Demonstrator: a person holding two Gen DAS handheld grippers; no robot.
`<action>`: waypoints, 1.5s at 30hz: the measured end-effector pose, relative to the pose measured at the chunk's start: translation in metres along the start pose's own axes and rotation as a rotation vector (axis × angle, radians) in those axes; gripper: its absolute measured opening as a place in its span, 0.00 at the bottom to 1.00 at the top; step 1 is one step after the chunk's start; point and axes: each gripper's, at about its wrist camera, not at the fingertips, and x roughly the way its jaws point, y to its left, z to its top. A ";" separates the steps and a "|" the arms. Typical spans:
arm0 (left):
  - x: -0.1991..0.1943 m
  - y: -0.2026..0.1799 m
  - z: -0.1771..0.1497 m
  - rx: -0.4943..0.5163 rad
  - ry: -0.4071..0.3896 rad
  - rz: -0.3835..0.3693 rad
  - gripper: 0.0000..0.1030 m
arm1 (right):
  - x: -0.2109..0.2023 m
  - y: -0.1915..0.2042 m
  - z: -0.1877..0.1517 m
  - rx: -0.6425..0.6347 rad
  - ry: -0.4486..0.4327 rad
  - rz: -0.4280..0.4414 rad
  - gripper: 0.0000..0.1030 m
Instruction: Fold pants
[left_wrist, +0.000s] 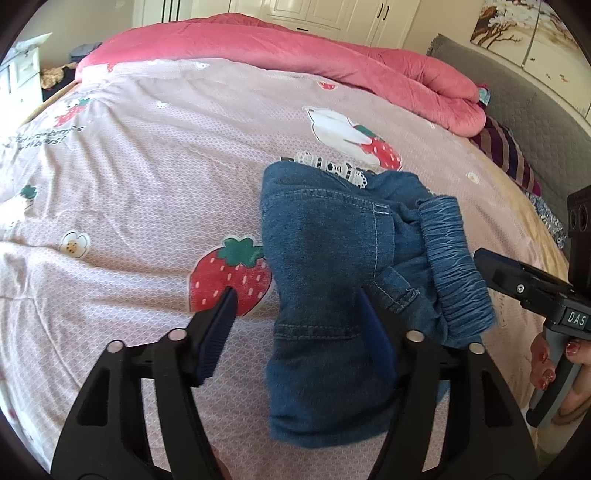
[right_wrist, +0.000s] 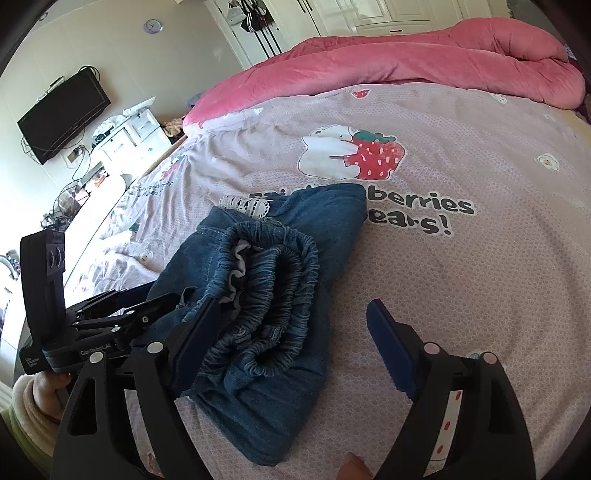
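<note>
The denim pants (left_wrist: 332, 266) lie bunched in a folded bundle on the strawberry-print bedsheet (left_wrist: 129, 155), lower centre of the left wrist view, lower left-centre of the right wrist view. The left claw (left_wrist: 295, 325) is spread wide and holds nothing; its right finger overlaps the denim, though contact is hard to judge. The right claw (right_wrist: 291, 343) gapes too, empty, its left finger right against the gathered elastic waistband (right_wrist: 266, 280). The bundle's long axis runs from the near edge up toward the pink duvet (right_wrist: 406, 55), waistband end nearest the right claw, which looks the better placed to grab it. A bit of white lace trim (right_wrist: 243, 205) peeks from beneath at the far end. The legs are tucked out of sight, and the bundle's near edge is partly hidden behind the claw frames.
</note>
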 end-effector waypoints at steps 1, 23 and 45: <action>-0.003 0.000 -0.001 -0.001 -0.005 -0.001 0.62 | -0.002 0.001 -0.001 -0.004 -0.004 -0.003 0.81; -0.080 -0.007 -0.032 0.014 -0.111 0.029 0.91 | -0.079 0.041 -0.035 -0.106 -0.143 -0.107 0.95; -0.108 -0.023 -0.123 0.017 -0.104 0.105 0.91 | -0.105 0.060 -0.117 -0.108 -0.148 -0.190 0.95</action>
